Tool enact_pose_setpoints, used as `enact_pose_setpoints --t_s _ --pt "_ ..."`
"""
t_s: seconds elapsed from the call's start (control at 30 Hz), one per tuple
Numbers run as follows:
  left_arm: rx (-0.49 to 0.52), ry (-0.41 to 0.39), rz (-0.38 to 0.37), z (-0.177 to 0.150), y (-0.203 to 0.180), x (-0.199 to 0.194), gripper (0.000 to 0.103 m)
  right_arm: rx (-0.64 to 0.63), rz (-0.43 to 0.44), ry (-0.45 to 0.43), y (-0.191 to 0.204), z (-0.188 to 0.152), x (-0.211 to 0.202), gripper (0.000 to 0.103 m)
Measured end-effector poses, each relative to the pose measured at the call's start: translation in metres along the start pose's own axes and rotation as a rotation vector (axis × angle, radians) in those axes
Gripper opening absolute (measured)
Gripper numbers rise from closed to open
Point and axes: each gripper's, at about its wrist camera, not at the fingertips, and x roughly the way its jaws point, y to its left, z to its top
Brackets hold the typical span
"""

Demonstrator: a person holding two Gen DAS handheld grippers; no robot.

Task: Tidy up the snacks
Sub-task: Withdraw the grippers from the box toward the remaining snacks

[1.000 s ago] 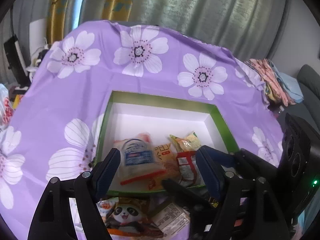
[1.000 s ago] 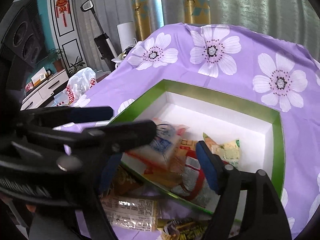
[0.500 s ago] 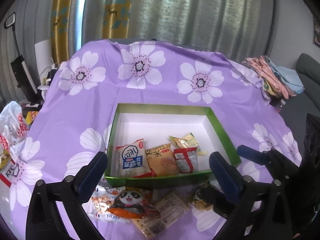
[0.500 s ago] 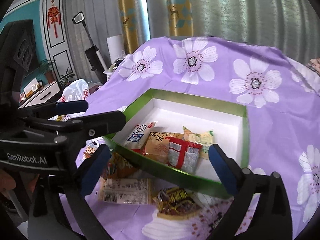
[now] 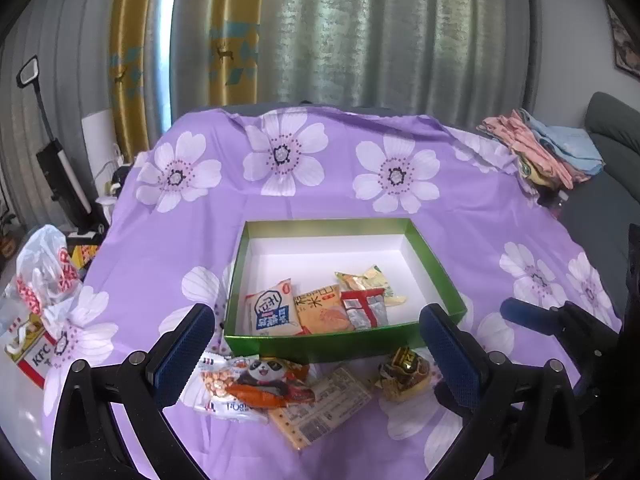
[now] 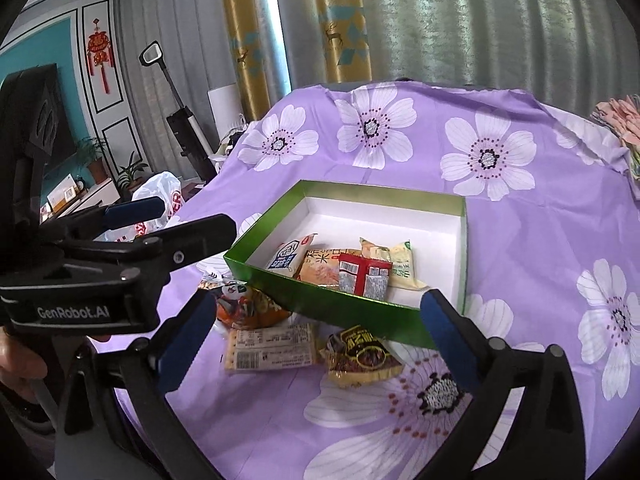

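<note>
A green box (image 5: 340, 342) (image 6: 280, 280) with a white inside sits on the purple flowered cloth. It holds several snack packs, among them a white-blue pack (image 5: 272, 314) and a red one (image 5: 366, 310) (image 6: 364, 276). In front of the box lie a panda pack (image 5: 268, 380) (image 6: 244, 304), a flat cracker pack (image 5: 320, 408) (image 6: 272, 348) and a dark-yellow pack (image 5: 404, 372) (image 6: 360, 354). My left gripper (image 5: 316, 356) is open and empty above the loose packs. My right gripper (image 6: 316, 336) is open and empty, right of the left one.
A white plastic bag (image 5: 44, 272) and a KFC box (image 5: 32, 354) lie at the left table edge. Folded clothes (image 5: 540, 152) sit at the far right. The left gripper's body (image 6: 100, 272) fills the left of the right wrist view.
Both grippers have pulled back and up from the box. The white-blue pack, held over the box a second ago, now lies inside it.
</note>
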Motion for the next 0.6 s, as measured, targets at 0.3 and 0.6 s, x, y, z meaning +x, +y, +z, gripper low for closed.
enact_pose_setpoints --t_s 0.3,0.6 --pt "0.008 0.009 -0.002 -0.011 -0.010 -0.011 0.102 0.000 0.008 -0.001 -0.002 -0.011 -0.018 0.103" --pt "0.025 0.042 -0.001 -0.023 -0.022 -0.012 0.102 -0.012 0.001 0.017 -0.003 -0.027 -0.026 0.103"
